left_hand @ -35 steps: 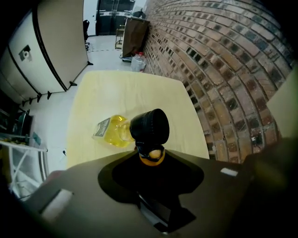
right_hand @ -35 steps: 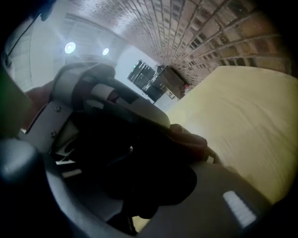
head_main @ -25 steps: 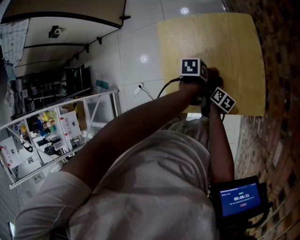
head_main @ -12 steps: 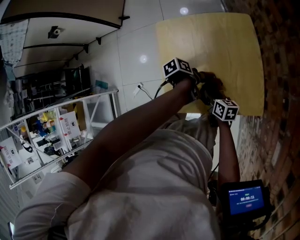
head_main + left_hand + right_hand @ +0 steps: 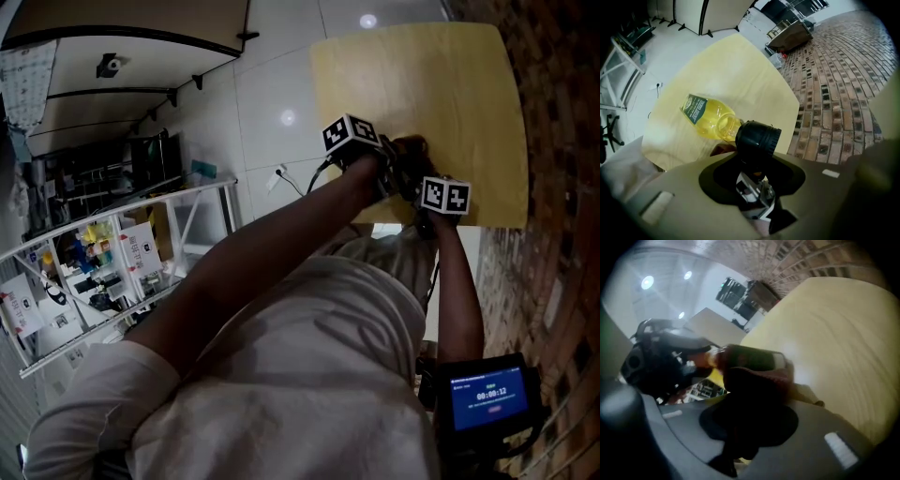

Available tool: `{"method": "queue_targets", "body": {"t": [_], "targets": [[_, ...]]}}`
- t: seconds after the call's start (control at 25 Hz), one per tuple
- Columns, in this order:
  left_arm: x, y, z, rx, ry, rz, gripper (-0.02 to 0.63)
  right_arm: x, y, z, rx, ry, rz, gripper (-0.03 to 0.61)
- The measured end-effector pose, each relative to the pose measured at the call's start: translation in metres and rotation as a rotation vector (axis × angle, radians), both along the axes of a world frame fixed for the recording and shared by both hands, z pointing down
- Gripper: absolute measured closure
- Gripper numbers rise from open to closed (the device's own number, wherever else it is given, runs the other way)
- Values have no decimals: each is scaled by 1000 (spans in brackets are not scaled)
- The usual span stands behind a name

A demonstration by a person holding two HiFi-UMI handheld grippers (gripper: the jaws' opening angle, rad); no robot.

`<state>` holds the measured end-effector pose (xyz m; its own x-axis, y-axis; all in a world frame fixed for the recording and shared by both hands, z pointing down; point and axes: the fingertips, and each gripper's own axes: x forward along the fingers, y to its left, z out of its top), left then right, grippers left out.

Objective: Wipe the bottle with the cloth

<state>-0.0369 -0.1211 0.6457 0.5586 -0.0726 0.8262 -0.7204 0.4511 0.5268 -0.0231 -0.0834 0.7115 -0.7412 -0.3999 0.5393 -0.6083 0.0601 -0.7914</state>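
Pale yellow worktop (image 5: pixel 450 84) is filling the upper middle of the head view, with white floor tiles (image 5: pixel 272 84) lying to its left and brick paving (image 5: pixel 553 141) running along its right. Above the near edge of that surface, the left hand-held gripper (image 5: pixel 757 157) is closing its jaws part-way and clamping them on the black cap (image 5: pixel 758 137) of the bottle (image 5: pixel 708 118). The bottle is pointing away from the jaws and slanting down toward the worktop, showing yellow liquid and a green label (image 5: pixel 693 108); whether its far end is touching the wood I cannot tell. The right hand-held gripper (image 5: pixel 749 401) is pinching a dark maroon cloth (image 5: pixel 774 376) between its jaws, and the cloth is pressing against the side of the bottle just beyond them, next to the label. In the right gripper view the left hand-held gripper is appearing as a dark shape at the bottle's left end. From above, the two are sitting close together, the left marker cube (image 5: pixel 352 132) and the right marker cube (image 5: pixel 445 195) lying just beside each other, with the person's forearms reaching up to them. A black cable (image 5: pixel 300 187) is trailing from the left one over the tiles. A small device with a blue screen (image 5: pixel 487 398) is glowing beside the person's right arm, and a white wire shelf rack (image 5: pixel 94 272) is standing far off at the left
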Motion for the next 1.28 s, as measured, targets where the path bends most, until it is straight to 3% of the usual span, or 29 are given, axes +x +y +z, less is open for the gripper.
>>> {"method": "queue_targets", "body": {"t": [0.12, 0.24, 0.44, 0.64, 0.76, 0.96, 1.28], "targets": [[0, 4, 4, 7, -13, 48, 449, 59, -9, 23, -107, 7, 266, 491], [-4, 7, -1, 61, -62, 195, 448, 107, -21, 4, -73, 0, 404, 491], [-12, 15, -2, 206, -207, 549, 448, 120, -25, -20, 10, 68, 305, 491], [-20, 10, -9, 474, -445, 1051, 448, 100, -18, -29, 16, 71, 240, 491], [-18, 16, -8, 589, -493, 1247, 448, 82, -8, -27, 5, 61, 210, 491], [-27, 24, -2, 665, -520, 1391, 442, 56, 3, -23, -11, 52, 155, 491], [-31, 22, -10, 686, -502, 1346, 405, 36, 13, -27, -18, 71, 90, 491]]}}
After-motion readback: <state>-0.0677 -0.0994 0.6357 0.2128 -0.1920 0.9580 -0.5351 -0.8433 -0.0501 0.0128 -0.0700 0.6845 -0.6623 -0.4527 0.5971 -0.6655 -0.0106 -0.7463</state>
